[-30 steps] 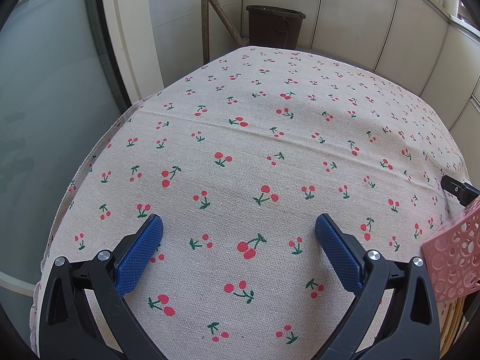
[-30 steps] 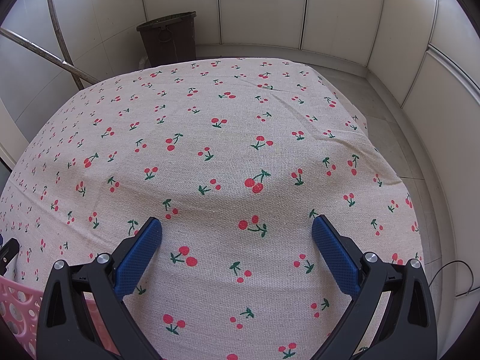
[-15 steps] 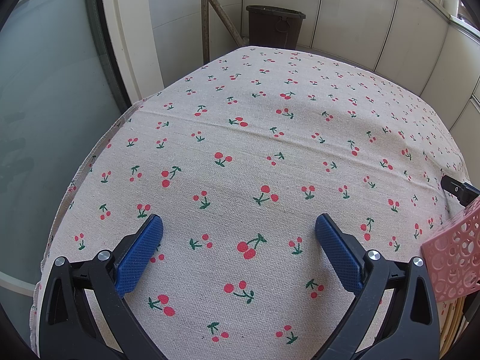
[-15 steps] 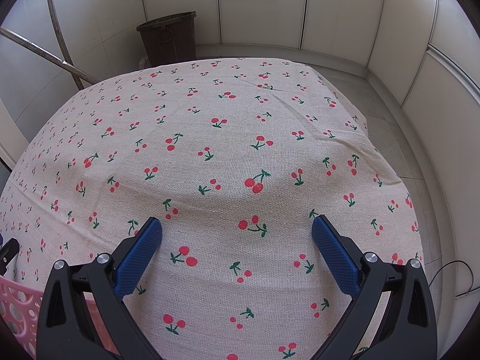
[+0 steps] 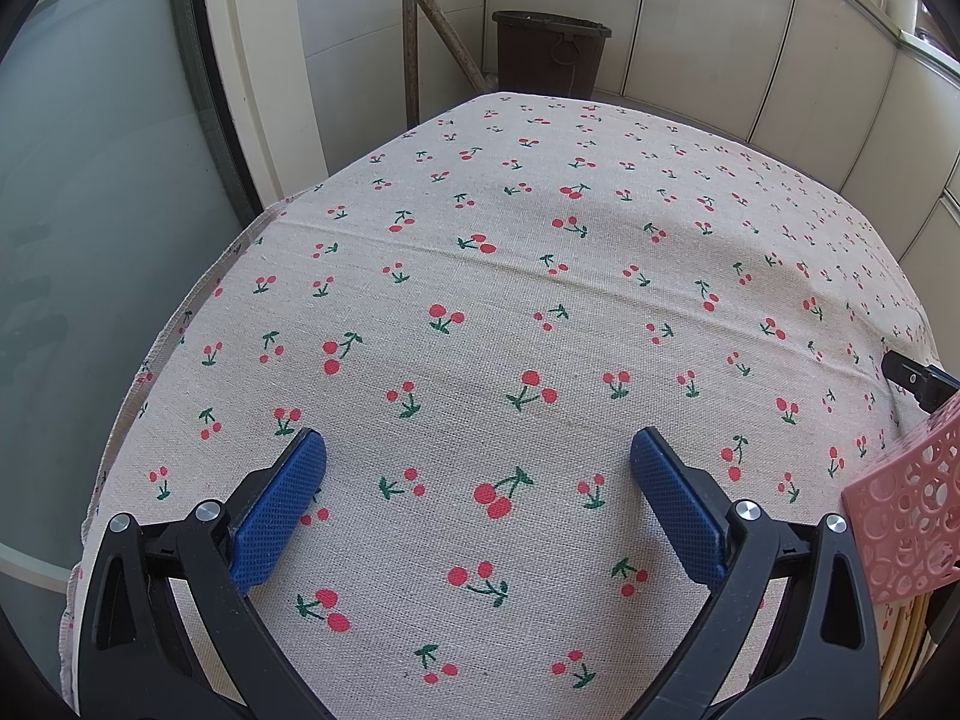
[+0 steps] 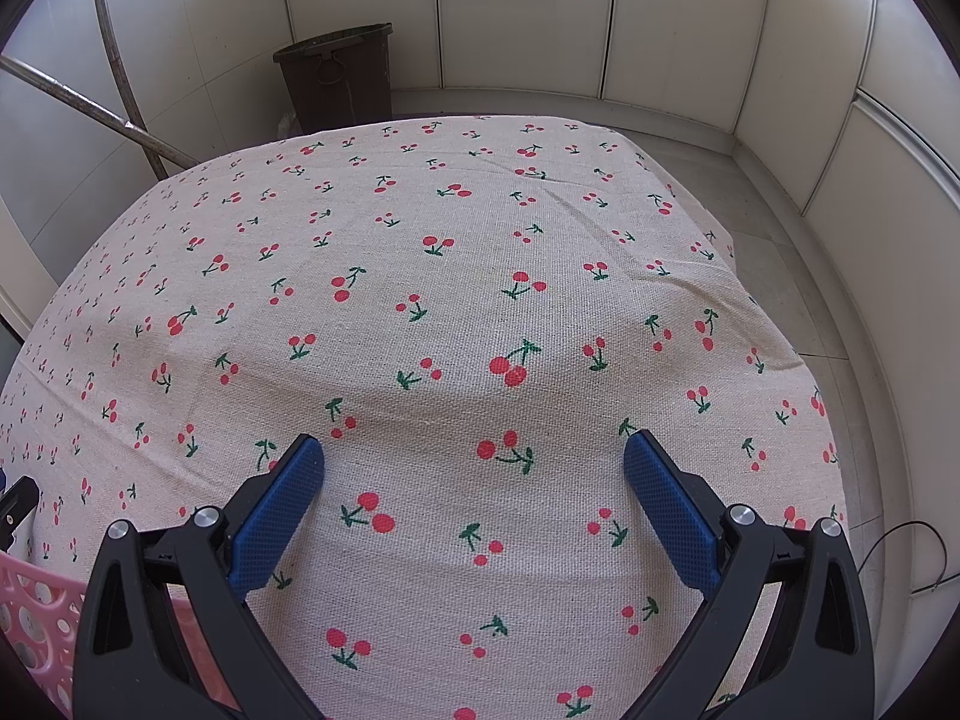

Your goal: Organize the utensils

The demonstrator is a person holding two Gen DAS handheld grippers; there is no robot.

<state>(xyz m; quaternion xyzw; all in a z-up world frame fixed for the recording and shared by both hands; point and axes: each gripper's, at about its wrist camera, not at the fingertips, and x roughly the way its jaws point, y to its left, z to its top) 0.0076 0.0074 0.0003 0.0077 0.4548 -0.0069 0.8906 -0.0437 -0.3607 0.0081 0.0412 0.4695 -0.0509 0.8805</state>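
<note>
Left gripper (image 5: 477, 462) fills the bottom of the left wrist view, its blue pads (image 5: 276, 516) spread wide with nothing between them, over the cherry-print cloth (image 5: 510, 276) on the worktop. A pink basket (image 5: 906, 522) with round holes sits at the right edge of the frame, just beside the right pad; pale stick-like utensils (image 5: 900, 654) show under it, too cut off to name. A dark bin (image 5: 549, 57) stands at the top centre, past the worktop's far edge, with a slanted pole (image 5: 438, 18) to its left.

Right gripper (image 6: 474, 459) is likewise wide and empty at the bottom of the right wrist view, above the same cloth (image 6: 420, 240). The basket (image 6: 33, 618) appears in the lower left corner, partly behind the left finger. The bin (image 6: 339, 75) is at the upper left.
</note>
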